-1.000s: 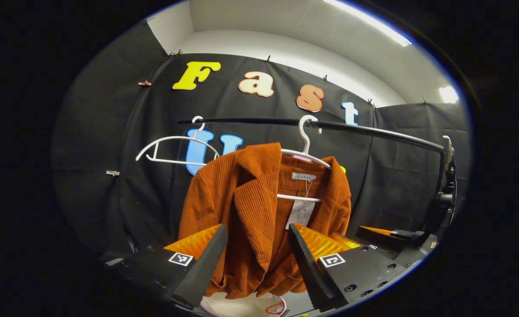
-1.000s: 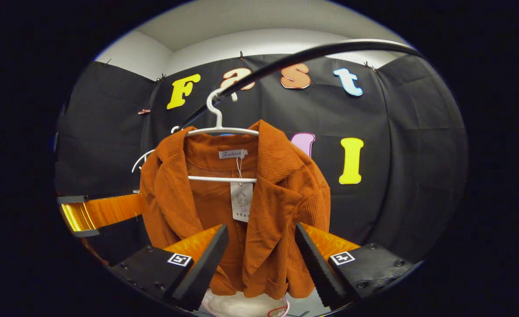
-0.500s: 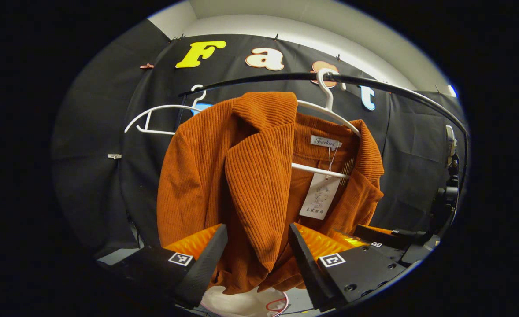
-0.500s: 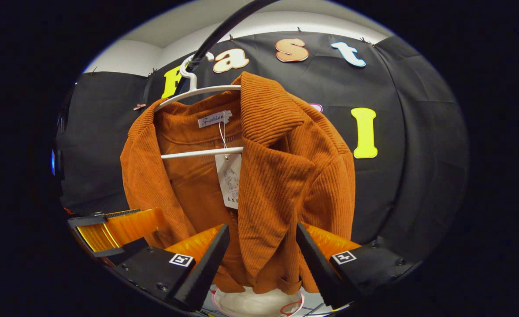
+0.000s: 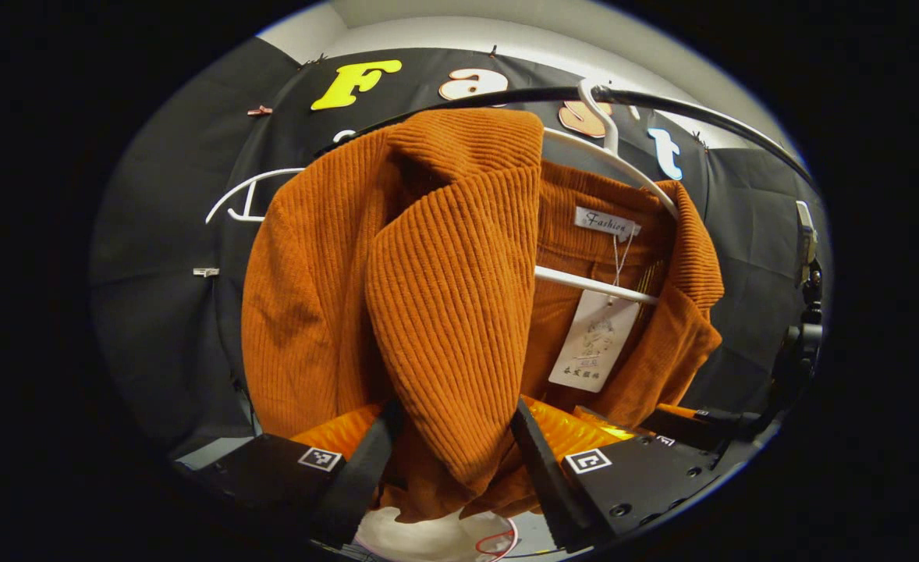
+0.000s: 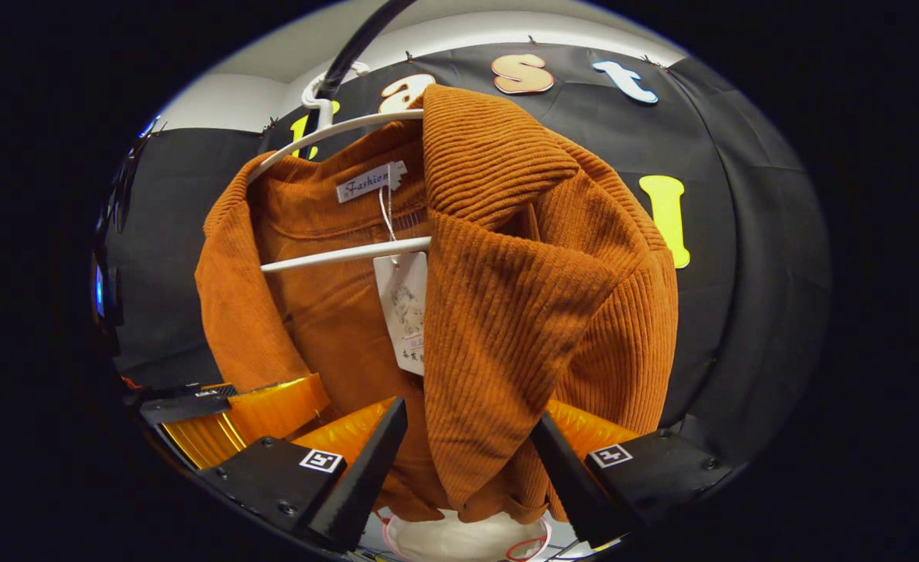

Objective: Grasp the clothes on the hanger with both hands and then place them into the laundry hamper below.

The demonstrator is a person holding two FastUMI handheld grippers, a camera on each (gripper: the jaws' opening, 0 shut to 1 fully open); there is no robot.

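Two grippers, both with jaws spread around lapels of the orange corduroy jacket (image 5: 397,297), which hangs on the white hanger (image 5: 592,285) above the hamper (image 5: 428,540). Left gripper (image 5: 450,453) straddles its lapel; right gripper (image 6: 467,460) likewise. I'd pinch thick folds, then lift off evenly.
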